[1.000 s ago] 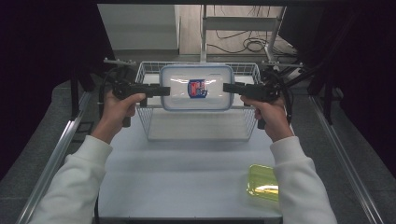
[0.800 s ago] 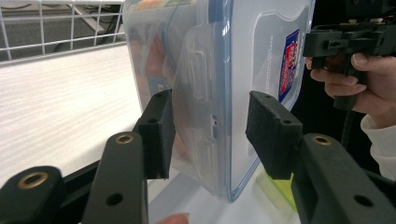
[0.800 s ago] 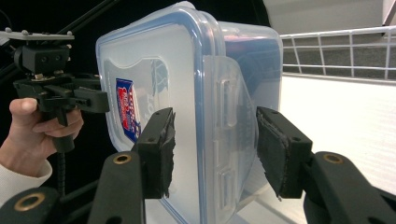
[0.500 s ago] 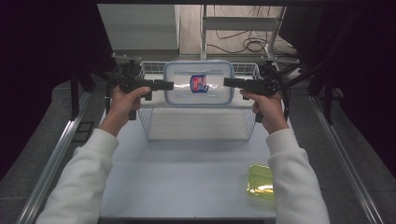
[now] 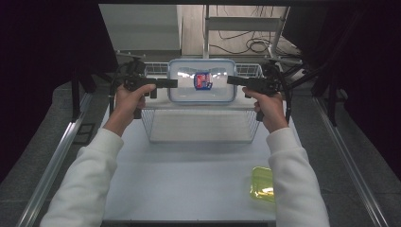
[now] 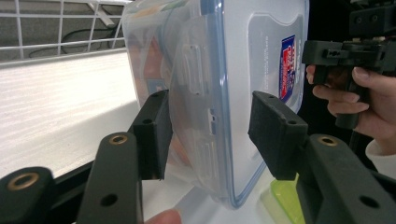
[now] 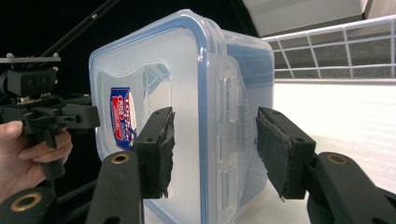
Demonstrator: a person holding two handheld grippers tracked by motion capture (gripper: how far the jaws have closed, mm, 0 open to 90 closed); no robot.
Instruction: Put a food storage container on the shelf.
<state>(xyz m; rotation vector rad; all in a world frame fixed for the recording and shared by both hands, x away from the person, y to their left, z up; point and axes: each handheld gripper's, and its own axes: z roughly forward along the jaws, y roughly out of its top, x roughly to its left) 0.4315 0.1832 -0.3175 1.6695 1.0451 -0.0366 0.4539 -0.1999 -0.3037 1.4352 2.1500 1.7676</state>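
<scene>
We see a box (image 5: 202,88) of clear, shiny plastic with a blue edge on its lid and a glossy sticker (image 5: 203,81). The basket (image 5: 198,124) is thin white metal wire. The table (image 5: 189,179) looks smooth and matt white. The pads (image 7: 158,151) are black, rough and dull. The sleeves (image 5: 87,182) are soft white cloth. A small see-through yellow-green plastic lid (image 5: 263,184) shines.
</scene>
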